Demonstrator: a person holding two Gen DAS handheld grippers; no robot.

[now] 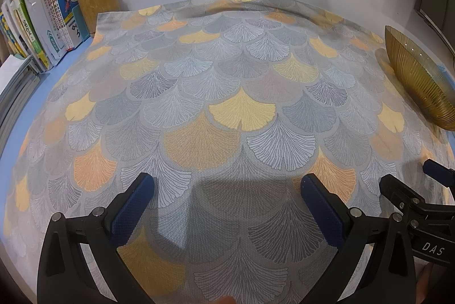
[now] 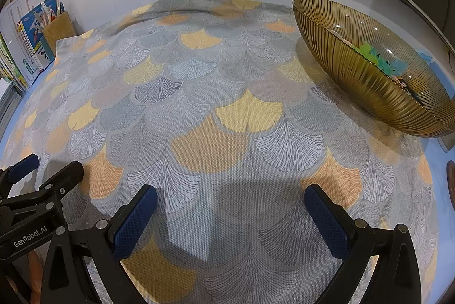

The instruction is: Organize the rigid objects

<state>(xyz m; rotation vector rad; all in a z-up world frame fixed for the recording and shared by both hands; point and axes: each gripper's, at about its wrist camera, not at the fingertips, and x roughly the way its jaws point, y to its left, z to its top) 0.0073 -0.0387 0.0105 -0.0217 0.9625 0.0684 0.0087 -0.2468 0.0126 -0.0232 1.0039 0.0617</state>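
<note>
Right now both grippers hover empty over the near edge of the table, side by side.

Far left corner: books [image 1: 37, 28] stand in a row with a pen holder [image 1: 98, 5] beside them. Not part of the job as far as I can tell; a wide swing of the left arm could knock the pens over.

Left gripper [image 1: 227, 204]: fingers spread wide, nothing between them. Right gripper [image 2: 230, 213]: same, spread and empty. They sit very close, so a crossing move could make them collide.

Middle: tablecloth [image 2: 199, 105] is bare, no loose items visible. It looks rumpled at the far edge, and dragging a fingertip could bunch it and shift whatever stands on it.

Right edge: amber glass bowl [image 2: 369, 82] already holds small items [image 2: 375, 56], green and blue ones; what they are I cannot tell. Main risk: the bowl looks light and fragile, near the table's right edge, so a bump from the right gripper could tip it or push it off.
</note>
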